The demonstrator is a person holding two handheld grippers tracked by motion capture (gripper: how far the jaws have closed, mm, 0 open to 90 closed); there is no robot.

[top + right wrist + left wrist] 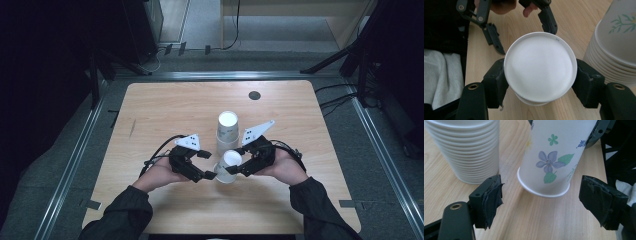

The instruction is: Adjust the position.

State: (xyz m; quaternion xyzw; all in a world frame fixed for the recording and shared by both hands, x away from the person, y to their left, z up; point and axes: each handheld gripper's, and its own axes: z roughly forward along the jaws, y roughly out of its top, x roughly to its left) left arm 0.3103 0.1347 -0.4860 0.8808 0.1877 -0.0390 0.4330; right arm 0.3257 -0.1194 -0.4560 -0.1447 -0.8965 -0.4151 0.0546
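Paper cup point(230, 165) sits upside down at the near middle of the table point(150, 115), just in front of the cup stack point(227, 131). Right hand-held gripper point(540, 82) is clamped on its base end; left hand-held gripper point(541, 197) is spread apart around the rim. Looks super light and crushable to me, so squeeze gently near the stiff rim or base.

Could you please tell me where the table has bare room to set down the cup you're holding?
Bare wood lies left of the cup stack toward the table edge, and right of it below the dark disc. The near centre, around the held cup and both grippers, is crowded.
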